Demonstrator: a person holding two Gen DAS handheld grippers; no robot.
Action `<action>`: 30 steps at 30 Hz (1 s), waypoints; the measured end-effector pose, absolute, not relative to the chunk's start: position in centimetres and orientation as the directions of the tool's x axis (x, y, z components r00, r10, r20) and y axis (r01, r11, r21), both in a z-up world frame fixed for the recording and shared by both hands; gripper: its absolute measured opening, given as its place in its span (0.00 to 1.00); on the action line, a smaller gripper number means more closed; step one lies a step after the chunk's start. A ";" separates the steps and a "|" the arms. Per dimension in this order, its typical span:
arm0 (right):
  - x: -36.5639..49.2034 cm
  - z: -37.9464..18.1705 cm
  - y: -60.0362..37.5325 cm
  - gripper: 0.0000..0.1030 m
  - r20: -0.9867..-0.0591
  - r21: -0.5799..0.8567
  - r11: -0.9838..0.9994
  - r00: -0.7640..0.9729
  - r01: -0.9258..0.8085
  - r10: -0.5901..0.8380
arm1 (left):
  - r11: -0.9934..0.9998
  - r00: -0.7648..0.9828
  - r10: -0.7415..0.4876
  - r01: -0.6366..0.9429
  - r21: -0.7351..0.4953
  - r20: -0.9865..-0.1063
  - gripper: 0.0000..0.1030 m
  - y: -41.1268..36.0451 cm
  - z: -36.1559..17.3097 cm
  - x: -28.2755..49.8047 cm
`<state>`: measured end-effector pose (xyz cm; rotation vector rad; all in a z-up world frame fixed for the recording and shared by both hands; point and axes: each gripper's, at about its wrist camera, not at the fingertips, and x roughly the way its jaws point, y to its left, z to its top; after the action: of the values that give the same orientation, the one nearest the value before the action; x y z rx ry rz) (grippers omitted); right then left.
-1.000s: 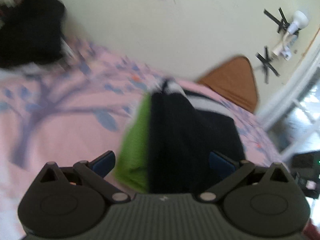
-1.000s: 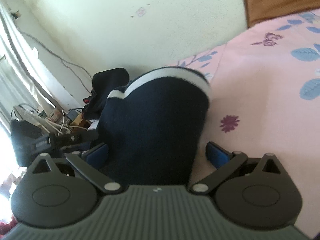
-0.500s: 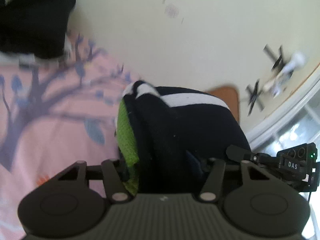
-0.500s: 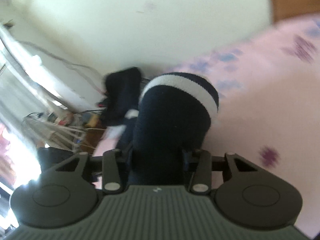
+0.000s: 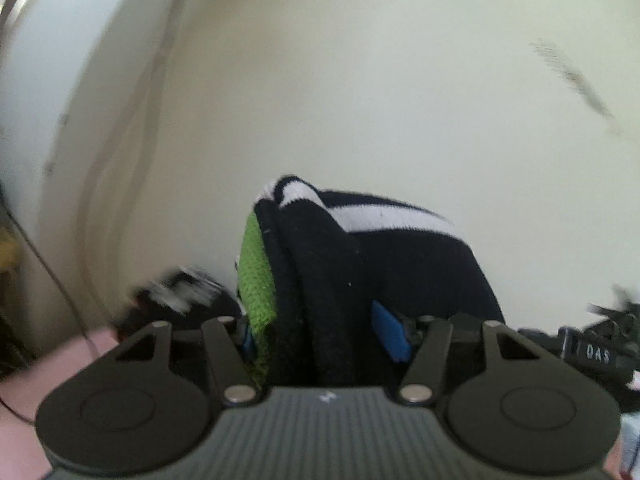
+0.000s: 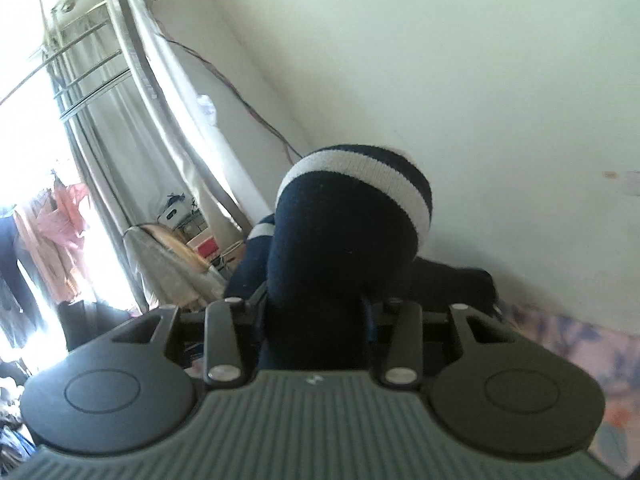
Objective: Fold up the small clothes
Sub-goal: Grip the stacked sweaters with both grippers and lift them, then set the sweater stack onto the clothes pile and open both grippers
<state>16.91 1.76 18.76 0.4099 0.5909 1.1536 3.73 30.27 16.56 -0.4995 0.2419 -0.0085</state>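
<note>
The left tongs (image 5: 324,332) are clamped on a bunched dark knit garment (image 5: 360,264) with white stripes and a green panel (image 5: 256,280), the blue pads (image 5: 390,334) pressed into the cloth. The right tongs (image 6: 316,320) are likewise closed on a thick roll of the same sort of dark garment (image 6: 344,248), whose white band (image 6: 360,176) curls over above the jaws. Whether both hold one piece or two cannot be told. In both views the cloth is raised in the air in front of a pale wall (image 5: 360,80), with only a strip of the pink floral bed (image 6: 600,360) low at the edges; curtains (image 6: 140,128) and a window lie beyond on the right view.

The knit looks light, soft and floppy, thick where layers stack, and not slippery. It would likely sag and unroll once released, so a hold near the striped hem or at corners, catching all layers, seems the surest grip for laying it flat on the bed.
</note>
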 end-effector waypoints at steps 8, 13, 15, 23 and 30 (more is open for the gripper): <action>23.9 7.7 11.7 0.71 -0.528 0.430 0.654 0.414 -0.623 0.741 | 0.854 0.870 0.115 -0.333 -0.400 -0.479 0.78 32.6 7.7 11.6; 22.8 7.7 8.9 0.72 -0.453 0.475 0.614 0.423 -0.630 0.785 | 0.870 0.873 0.171 -0.352 -0.346 -0.458 0.78 31.2 8.9 9.8; 22.1 8.4 7.0 0.73 -0.426 0.499 0.604 0.432 -0.621 0.795 | 0.873 0.884 0.184 -0.348 -0.342 -0.430 0.81 30.0 9.8 7.8; 13.7 6.1 -2.8 0.86 -0.473 0.430 0.677 0.490 -0.597 0.732 | 0.935 0.896 0.218 -0.306 -0.181 -0.388 0.98 19.3 8.8 -1.7; 5.5 2.8 -10.2 0.94 -0.509 0.472 0.690 0.469 -0.549 0.722 | 0.941 0.840 0.219 -0.316 -0.120 -0.496 1.00 12.7 5.1 -6.8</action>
<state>5.49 -10.24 2.79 0.2569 0.7454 0.7892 -6.76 12.66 5.10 -0.2012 0.4979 0.2848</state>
